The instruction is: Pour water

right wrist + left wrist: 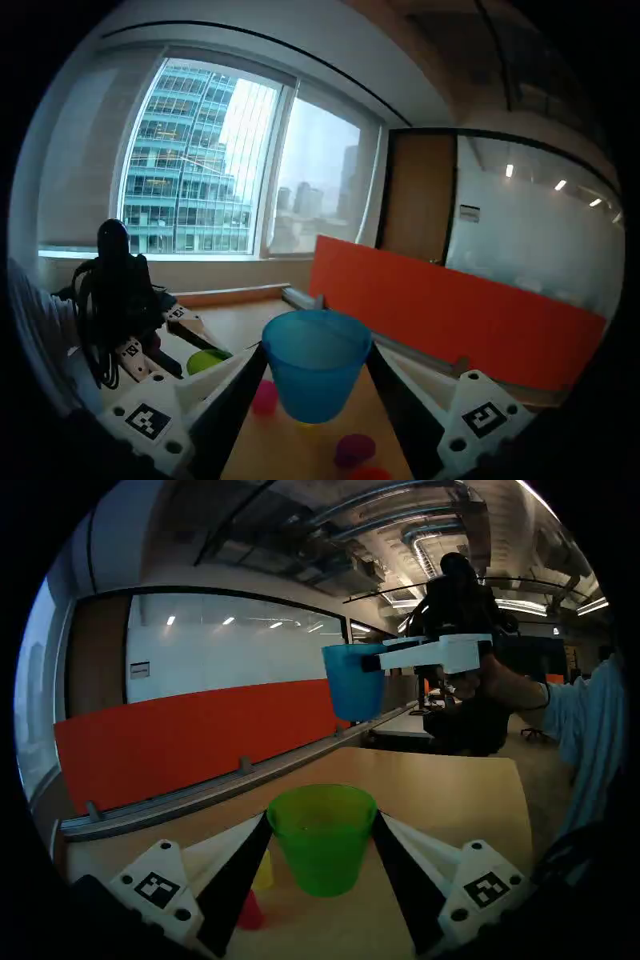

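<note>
**Blue cup (pixel 316 384) is held high, green cup (pixel 322 856) low, and the two are not yet in line**

The left gripper (pixel 322 820) has its two fingers pressed on the sides of the green cup and holds it upright, low over the wooden table (pixel 456 792). The right gripper (pixel 316 352) is clamped in the same way on the blue cup, which also stands upright with its rim level. Whether either cup has water inside cannot be told from these views.

The relation that matters is between the two cups. In the left gripper view the blue cup hangs higher than the green one, further away and off to the right, in front of a person's hand (pixel 500 684) and light sleeve. The two cups are well apart and no rim is over the other. In the right gripper view the green cup lies low and to the left, beside the dark cables.

Judging from the height, the blue cup is probably the one that pours. The right hand then has to bring it toward the left gripper until its lip is above the green mouth, and only then tilt it. Tilting too early would send water onto the table, where some small coloured cups (pixel 258 892) stand near the green one.
</note>
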### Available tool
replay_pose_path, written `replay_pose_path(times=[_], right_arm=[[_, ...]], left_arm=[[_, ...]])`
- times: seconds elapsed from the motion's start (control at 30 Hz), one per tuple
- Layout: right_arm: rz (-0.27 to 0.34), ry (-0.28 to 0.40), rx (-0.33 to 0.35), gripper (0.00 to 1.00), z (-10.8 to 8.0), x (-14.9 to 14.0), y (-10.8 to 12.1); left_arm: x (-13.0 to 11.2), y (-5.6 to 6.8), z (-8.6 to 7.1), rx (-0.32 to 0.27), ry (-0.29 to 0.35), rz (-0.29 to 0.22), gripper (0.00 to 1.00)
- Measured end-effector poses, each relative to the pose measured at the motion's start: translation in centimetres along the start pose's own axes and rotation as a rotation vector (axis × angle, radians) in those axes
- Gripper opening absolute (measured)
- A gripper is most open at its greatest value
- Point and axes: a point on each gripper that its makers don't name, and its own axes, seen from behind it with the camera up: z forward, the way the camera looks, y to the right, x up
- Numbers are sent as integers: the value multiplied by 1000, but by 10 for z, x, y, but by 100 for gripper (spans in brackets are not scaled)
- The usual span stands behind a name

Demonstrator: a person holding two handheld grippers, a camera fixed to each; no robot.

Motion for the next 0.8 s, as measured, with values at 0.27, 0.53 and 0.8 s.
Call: replay_pose_path(times=[0.27, 0.53, 0.8], right_arm=[[16, -13, -3, 91, -10, -19, 3], [28, -26, 20, 91, -15, -48, -4], [64, -34, 67, 91, -16, -67, -15]], left_arm=[[-11, -2, -2, 5, -27, 3, 87], [-20, 1, -1, -4, -55, 8, 87], [-32, 0, 0, -5, -89, 11, 87]])
